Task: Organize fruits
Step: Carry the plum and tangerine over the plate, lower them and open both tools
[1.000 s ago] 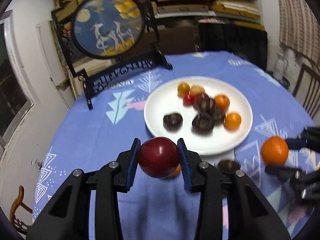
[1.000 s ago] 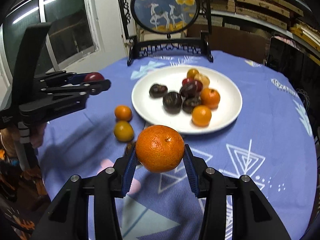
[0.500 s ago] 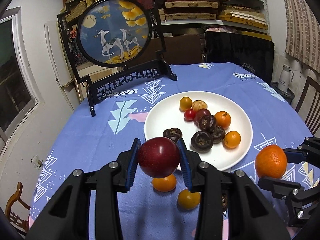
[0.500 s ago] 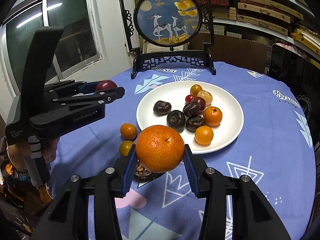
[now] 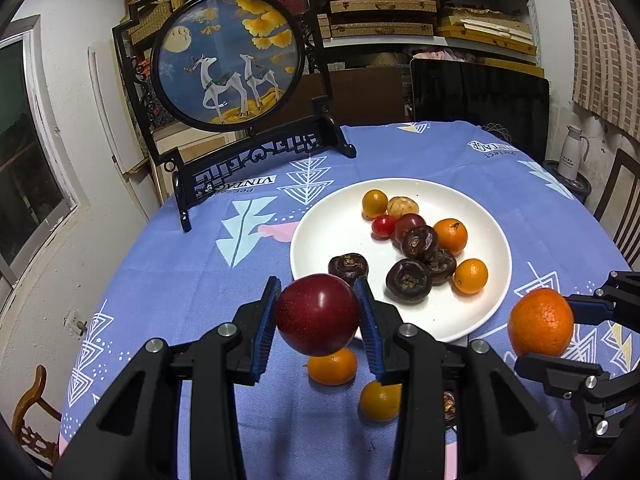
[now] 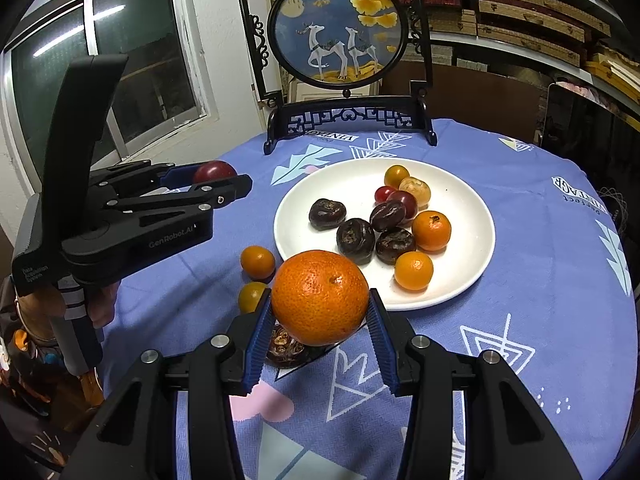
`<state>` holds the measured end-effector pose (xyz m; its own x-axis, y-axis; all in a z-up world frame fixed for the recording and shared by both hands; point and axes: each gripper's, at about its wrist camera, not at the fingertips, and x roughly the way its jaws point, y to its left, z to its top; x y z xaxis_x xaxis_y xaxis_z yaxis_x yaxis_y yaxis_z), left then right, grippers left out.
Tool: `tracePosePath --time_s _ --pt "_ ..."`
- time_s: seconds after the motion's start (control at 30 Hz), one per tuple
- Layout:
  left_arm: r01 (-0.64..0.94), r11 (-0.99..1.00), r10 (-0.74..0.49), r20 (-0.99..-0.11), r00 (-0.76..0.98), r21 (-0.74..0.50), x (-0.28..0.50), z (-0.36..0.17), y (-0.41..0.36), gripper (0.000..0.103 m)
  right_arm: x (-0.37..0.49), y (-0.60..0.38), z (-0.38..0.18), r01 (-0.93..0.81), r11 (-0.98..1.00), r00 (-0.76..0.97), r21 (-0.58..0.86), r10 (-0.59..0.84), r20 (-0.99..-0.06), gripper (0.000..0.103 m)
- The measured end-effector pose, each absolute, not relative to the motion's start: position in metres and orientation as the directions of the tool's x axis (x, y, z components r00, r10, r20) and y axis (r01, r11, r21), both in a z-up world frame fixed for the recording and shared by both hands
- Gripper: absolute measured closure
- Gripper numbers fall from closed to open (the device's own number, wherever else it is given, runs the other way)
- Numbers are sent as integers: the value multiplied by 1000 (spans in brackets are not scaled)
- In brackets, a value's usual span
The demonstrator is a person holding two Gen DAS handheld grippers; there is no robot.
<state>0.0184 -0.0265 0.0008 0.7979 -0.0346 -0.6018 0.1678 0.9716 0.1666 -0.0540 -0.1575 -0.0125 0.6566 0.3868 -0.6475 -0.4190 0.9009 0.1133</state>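
Observation:
My left gripper (image 5: 317,320) is shut on a dark red plum (image 5: 318,314), held above the cloth just short of the white plate (image 5: 496,288). My right gripper (image 6: 320,308) is shut on a large orange (image 6: 320,296), also held in the air near the plate's (image 6: 476,264) front rim. The plate holds several small fruits: oranges, dark brown ones, red ones. Two small oranges (image 6: 257,262) (image 6: 251,297) and a dark brown fruit (image 6: 285,346) lie on the cloth by the plate. The left gripper and plum (image 6: 214,171) show in the right wrist view; the orange (image 5: 540,322) shows in the left wrist view.
The round table has a blue patterned cloth (image 6: 520,320). A round painted screen on a black stand (image 5: 228,60) stands at the table's far side. A window (image 6: 120,80) is at the left, shelves (image 5: 400,12) behind, wooden chairs (image 5: 624,200) around the table.
Both grippers have risen and drawn back from the plate with their fruits still held. More of the screen and of the loose fruits on the cloth shows now.

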Motion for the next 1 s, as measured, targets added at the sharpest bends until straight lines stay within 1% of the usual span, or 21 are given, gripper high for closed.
tracePosePath --time_s 0.3,0.4,0.57,0.7,0.83,1.0 --pt "170 971 -34 -603 797 169 21 0 -28 66 -49 -158 -5 -406 908 683 98 373 -627 57" --pt "168 970 -31 -596 803 177 33 3 -34 66 -35 -158 7 -387 918 713 84 356 -604 57" --pt "160 971 -23 -593 805 180 68 6 -42 66 1 -162 17 -358 927 733 110 352 -581 57" --pt "152 970 -5 -608 794 190 95 3 -47 66 36 -166 13 -323 937 730 136 338 -594 57" --pt "151 973 -8 -633 774 172 126 -3 -47 66 71 -168 4 -290 946 721 141 313 -618 57" --pt "160 976 -23 -661 750 147 147 -12 -46 66 98 -171 -7 -260 953 711 153 296 -638 57"
